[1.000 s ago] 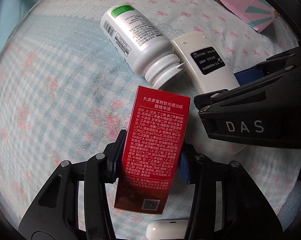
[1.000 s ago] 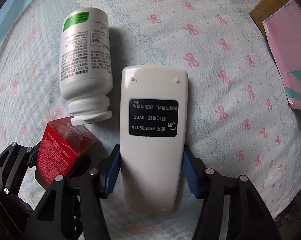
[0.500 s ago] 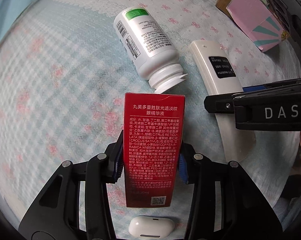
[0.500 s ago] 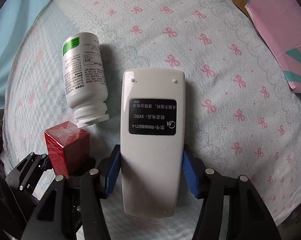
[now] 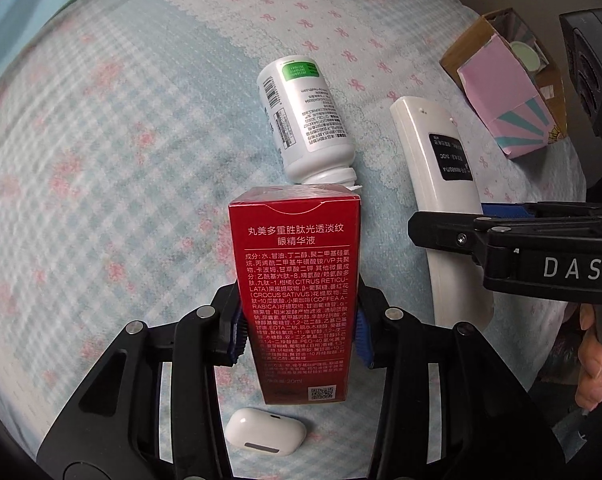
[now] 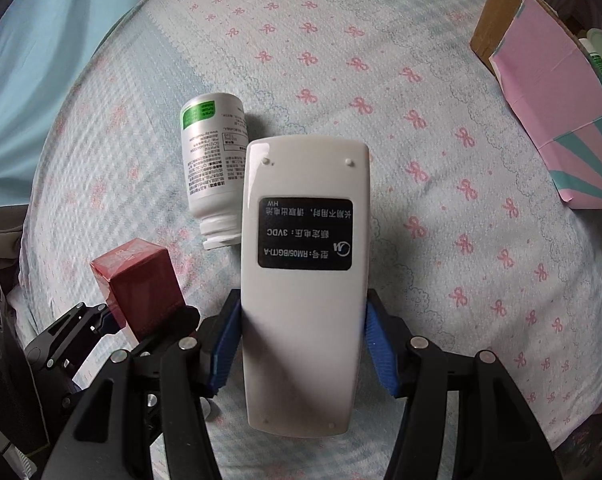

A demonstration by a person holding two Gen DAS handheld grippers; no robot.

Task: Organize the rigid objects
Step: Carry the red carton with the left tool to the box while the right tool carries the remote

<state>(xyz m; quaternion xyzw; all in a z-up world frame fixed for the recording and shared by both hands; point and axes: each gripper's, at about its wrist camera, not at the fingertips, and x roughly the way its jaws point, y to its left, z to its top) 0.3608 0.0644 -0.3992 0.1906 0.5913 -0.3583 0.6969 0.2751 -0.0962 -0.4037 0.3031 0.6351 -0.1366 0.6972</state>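
My left gripper (image 5: 299,332) is shut on a red carton (image 5: 295,292) with white Chinese print and holds it above the bedsheet. My right gripper (image 6: 301,344) is shut on a white remote control (image 6: 305,280), its back label facing up, also lifted. The remote (image 5: 437,184) and the right gripper show at the right of the left wrist view. The red carton (image 6: 141,288) shows at lower left of the right wrist view. A white pill bottle (image 5: 307,120) with a green label lies on its side on the sheet; it also shows in the right wrist view (image 6: 213,160).
A white earbuds case (image 5: 265,432) lies on the sheet below the carton. A pink and teal cardboard box (image 6: 557,92) stands open at the right, with round items inside. The bed is covered by a light blue sheet (image 6: 421,60) with pink bows.
Both grippers have risen from the sheet with the carton and the remote in them. The bottle and the sheet look smaller and farther away. The pink box has come more into view.
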